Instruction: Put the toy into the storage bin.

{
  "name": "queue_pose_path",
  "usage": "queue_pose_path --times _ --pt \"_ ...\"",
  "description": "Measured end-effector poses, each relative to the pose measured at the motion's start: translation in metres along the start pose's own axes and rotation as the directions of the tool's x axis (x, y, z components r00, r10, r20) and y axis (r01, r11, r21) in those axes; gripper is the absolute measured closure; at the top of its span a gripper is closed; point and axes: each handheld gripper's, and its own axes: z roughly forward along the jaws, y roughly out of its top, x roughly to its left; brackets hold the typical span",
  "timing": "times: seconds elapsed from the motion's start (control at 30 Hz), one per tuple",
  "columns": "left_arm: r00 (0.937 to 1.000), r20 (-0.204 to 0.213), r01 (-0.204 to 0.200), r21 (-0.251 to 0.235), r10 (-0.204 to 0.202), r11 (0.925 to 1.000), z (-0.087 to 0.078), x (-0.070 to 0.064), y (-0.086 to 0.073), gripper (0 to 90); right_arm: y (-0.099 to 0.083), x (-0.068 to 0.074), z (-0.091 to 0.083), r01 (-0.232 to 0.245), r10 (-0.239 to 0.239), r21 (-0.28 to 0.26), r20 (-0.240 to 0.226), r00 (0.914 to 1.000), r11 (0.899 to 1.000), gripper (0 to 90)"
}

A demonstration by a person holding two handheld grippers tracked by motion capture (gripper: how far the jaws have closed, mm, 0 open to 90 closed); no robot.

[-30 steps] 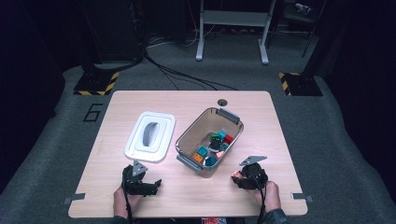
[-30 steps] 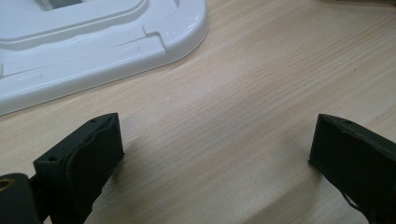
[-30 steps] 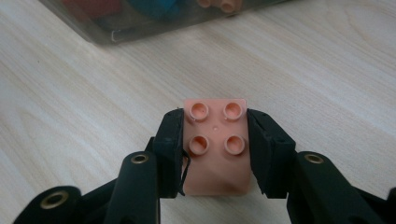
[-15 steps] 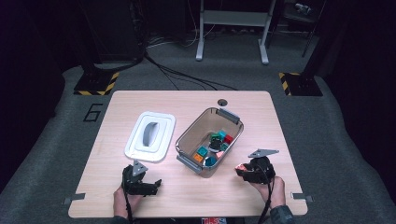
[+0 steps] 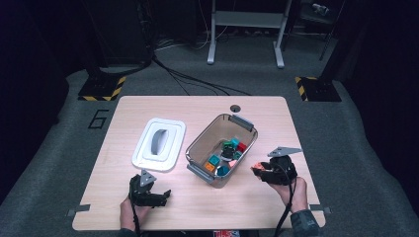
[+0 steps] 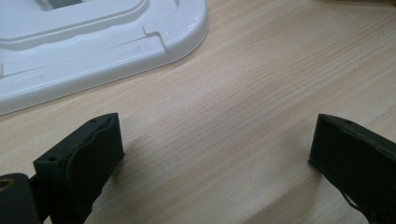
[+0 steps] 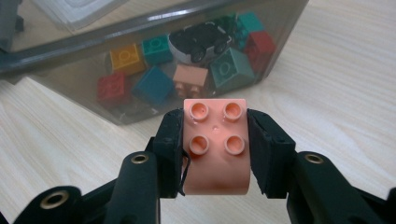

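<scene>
My right gripper (image 7: 215, 154) is shut on a salmon-pink four-stud brick (image 7: 215, 149), held just right of the clear bin (image 5: 197, 148) and above the table; in the high view that gripper (image 5: 258, 170) sits at the bin's near right side. Inside the bin (image 7: 65, 79) lie several bricks in teal, red and orange and a small black-and-white toy car (image 7: 201, 39). My left gripper (image 5: 160, 196) rests near the table's front left, jaws wide apart, with bare wood between them (image 6: 215, 154).
A white bin lid (image 5: 159, 144) lies flat left of the bin, just beyond my left gripper (image 6: 215, 154); its corner (image 6: 140, 42) shows in the left gripper view. The table has a cable hole (image 5: 235, 107) at its far edge.
My right gripper has lifted and shifted right and slightly away from the front edge, carrying the pink brick. The left gripper has stayed put.
</scene>
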Motion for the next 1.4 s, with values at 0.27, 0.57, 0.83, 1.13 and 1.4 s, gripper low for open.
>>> queue_pose_path --times 0.27,0.57,0.83,1.13,1.4 --pt "1.0000 0.000 0.000 0.000 0.000 1.0000 0.000 0.000 0.000 2.5 0.014 0.000 -0.009 0.018 -0.018 -0.020 0.005 0.9998 1.000 58.9" --pt "1.0000 0.003 0.000 0.003 0.000 1.0000 0.000 0.000 0.000 2.5 0.033 0.002 -0.020 0.032 -0.032 -0.047 0.005 0.9995 0.998 58.9" --pt "1.0000 0.004 0.000 0.003 0.000 1.0000 0.000 0.000 0.000 2.5 0.060 0.006 -0.028 0.063 -0.063 -0.079 0.005 0.9980 0.995 58.9" --pt "1.0000 0.004 0.000 0.003 0.000 1.0000 0.000 0.000 0.000 2.5 0.085 0.016 -0.022 0.097 -0.098 -0.086 -0.013 0.9951 0.992 58.8" --pt "1.0000 0.004 0.000 0.003 0.000 1.0000 0.000 0.000 0.000 2.6 0.096 0.028 0.002 0.109 -0.113 -0.057 -0.057 0.9920 0.992 58.8"
